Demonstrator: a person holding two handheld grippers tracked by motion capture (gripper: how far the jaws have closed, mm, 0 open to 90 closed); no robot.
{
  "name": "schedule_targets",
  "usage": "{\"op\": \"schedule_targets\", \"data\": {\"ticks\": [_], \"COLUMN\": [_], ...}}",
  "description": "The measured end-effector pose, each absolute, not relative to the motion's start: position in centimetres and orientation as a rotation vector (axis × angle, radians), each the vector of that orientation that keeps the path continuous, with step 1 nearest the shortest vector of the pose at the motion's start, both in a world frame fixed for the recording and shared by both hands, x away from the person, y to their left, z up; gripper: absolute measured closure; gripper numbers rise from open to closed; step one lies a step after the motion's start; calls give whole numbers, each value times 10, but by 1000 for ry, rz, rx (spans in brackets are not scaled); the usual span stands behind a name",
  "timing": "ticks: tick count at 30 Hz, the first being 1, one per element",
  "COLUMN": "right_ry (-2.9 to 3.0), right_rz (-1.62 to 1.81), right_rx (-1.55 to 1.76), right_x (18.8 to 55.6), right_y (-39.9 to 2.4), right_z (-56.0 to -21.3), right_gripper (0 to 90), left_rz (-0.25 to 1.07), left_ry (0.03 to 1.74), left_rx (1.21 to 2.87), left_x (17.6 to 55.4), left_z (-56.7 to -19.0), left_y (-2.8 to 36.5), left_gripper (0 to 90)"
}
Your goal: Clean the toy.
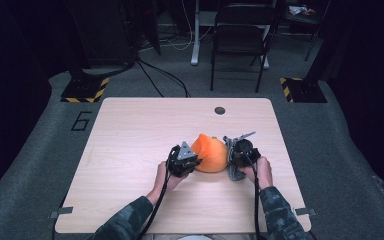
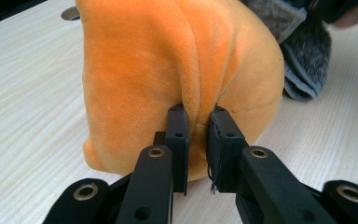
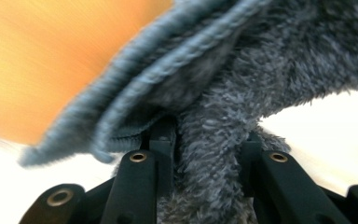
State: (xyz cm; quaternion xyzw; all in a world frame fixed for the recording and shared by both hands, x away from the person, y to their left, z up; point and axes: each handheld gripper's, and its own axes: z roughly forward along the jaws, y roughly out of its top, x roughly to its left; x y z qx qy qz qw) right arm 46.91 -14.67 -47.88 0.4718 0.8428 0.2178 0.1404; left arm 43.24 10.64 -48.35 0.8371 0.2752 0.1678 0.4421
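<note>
An orange plush toy (image 1: 210, 153) sits on the wooden table (image 1: 130, 135) between both hands. My left gripper (image 1: 192, 159) is at its left side, and in the left gripper view my left gripper (image 2: 198, 140) is shut on a pinched fold of the orange plush toy (image 2: 168, 70). A grey fuzzy cloth (image 1: 231, 165) hangs at the toy's right. My right gripper (image 1: 236, 156) is shut on it, and in the right gripper view the grey fuzzy cloth (image 3: 223, 112) bunches between the jaws of my right gripper (image 3: 209, 154), with the orange plush toy (image 3: 51, 56) blurred behind.
A small round hole (image 1: 220, 110) is in the table near its far edge. A black chair (image 1: 240, 40) and cables lie on the floor beyond the table. The person's sleeves (image 1: 280, 215) come in from the bottom edge.
</note>
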Motion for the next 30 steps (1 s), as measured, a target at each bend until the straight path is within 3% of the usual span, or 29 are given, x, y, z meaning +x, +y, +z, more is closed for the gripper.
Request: {"op": "schedule_targets", "data": {"ticks": [5, 15, 20, 26, 30], "right_ry": [2454, 2379, 2423, 2370, 2340], "right_rz": [617, 853, 804, 812, 827], "right_rx": [1370, 1235, 1179, 1203, 1218], "right_x": [471, 452, 448, 452, 454], "right_y": [-148, -144, -129, -128, -128], "right_z": [-484, -424, -431, -438, -440], "right_gripper": [684, 685, 687, 687, 687], "left_rz": [417, 418, 414, 519, 569], "left_ry": [686, 703, 703, 693, 692], "left_rx": [2082, 2072, 2073, 2115, 2157], "left_x": [433, 434, 435, 427, 428], "left_z": [-483, -483, -483, -476, -481], "left_y": [109, 111, 112, 105, 101], "left_gripper": [797, 795, 778, 515, 468]}}
